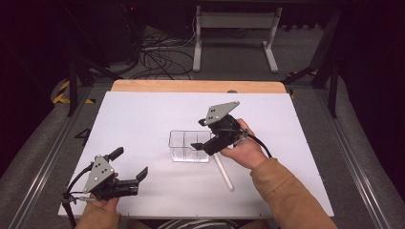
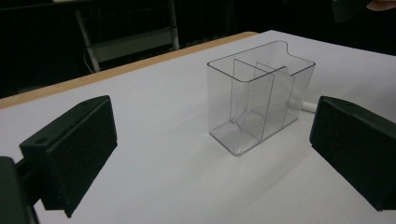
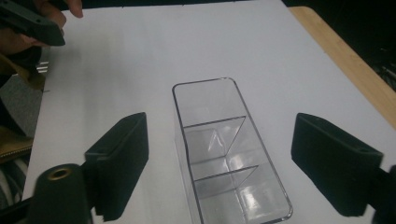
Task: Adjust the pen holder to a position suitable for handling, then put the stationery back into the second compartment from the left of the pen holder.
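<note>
The clear, rigid plastic three-compartment organiser box (image 1: 190, 146) stands mid-counter (image 1: 143, 119), light, slick and tippable, best pinched across a thin wall, while the right gripper (image 1: 203, 144) hovers above, fingers wide, and the left gripper (image 1: 130, 163) rests near-left, empty, fingers wide.

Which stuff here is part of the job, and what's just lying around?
In the job:
- clear divided box, empty, upright on the table
- white stick lying beside the box
- right gripper, open above the box
- left gripper, open, off to the side

Lying about:
- cables on the floor
- white stand behind the table
</note>
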Tool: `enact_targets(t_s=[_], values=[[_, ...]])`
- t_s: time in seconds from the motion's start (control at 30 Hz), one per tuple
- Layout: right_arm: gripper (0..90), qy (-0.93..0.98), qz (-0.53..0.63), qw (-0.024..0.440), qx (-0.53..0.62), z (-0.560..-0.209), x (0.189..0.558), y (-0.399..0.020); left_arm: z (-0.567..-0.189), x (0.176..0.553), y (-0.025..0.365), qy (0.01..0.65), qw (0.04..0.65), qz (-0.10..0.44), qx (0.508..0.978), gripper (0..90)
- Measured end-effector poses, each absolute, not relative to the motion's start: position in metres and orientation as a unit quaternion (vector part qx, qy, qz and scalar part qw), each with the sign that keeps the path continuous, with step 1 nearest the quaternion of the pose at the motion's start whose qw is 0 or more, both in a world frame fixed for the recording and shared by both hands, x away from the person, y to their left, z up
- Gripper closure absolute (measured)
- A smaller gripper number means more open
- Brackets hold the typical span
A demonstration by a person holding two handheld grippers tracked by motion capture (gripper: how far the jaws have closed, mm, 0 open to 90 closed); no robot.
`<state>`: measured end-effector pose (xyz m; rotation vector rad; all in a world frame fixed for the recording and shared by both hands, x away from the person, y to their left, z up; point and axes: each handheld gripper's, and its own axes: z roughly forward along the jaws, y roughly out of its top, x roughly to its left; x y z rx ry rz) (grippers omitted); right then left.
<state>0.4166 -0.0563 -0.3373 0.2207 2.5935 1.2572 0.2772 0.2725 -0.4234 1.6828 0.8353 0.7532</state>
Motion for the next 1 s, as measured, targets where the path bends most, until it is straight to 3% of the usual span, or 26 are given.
enact_targets(t_s=[0.5, 1.0], values=[[0.5, 0.839, 0.502, 0.154, 0.144, -0.335, 0.398, -0.101, -0.423, 0.277, 0.273, 0.351, 0.531, 0.316, 0.704, 1.6], [0.0, 0.832, 0.488, 0.170, 0.199, -0.348, 0.383, -0.123, -0.423, 0.277, 0.272, 0.350, 0.531, 0.316, 0.704, 1.6]])
